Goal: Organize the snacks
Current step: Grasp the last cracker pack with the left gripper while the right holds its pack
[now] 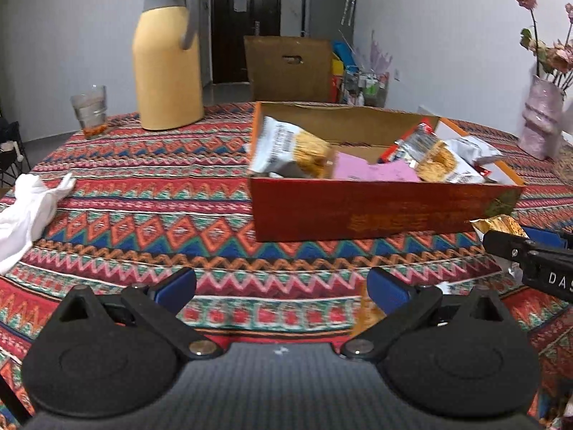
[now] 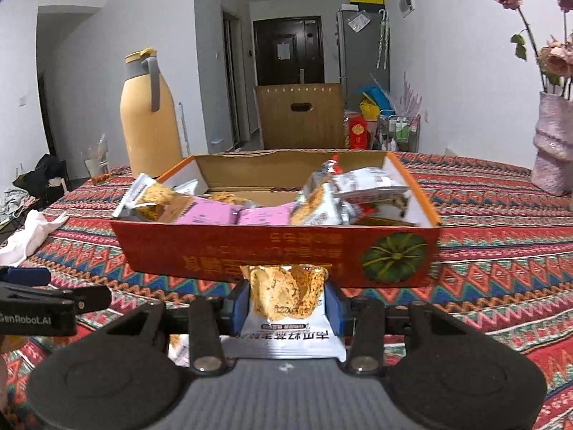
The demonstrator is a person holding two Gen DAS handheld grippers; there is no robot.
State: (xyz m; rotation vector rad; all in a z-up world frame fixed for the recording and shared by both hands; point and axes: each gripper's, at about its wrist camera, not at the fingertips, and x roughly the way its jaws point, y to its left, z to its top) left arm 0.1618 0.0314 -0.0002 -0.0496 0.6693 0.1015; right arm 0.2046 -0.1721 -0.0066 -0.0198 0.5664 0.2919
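Two tools are in my hands over the patterned tabletop (image 1: 143, 193). My right tool (image 2: 286, 301) has its blue pads pinching a snack packet (image 2: 283, 304), silver-white with golden biscuits printed on it; the packet stands up between the pads, just in front of the near wall of the red cardboard box (image 2: 250, 251). From my left wrist camera I see that same packet (image 1: 496, 225) poking past the right tool's black finger at the right edge, near the box's near right corner.

My left tool (image 1: 281, 286) has its fingers spread wide, with only tablecloth between them.

The box (image 1: 358, 211) sits open-topped on the tabletop. Inside lie several more packets: one like mine leaning on the left wall (image 1: 290, 150), others heaped at the right (image 1: 433, 157), and pink packets (image 1: 372, 172) flat in the middle.

Beyond the box stands a yellow thermos jug (image 1: 166, 57), with a glass tumbler (image 1: 89, 109) to its left. A white cloth (image 1: 28, 204) lies crumpled near the left edge, and a pink vase (image 1: 540, 122) with flowers stands far right.
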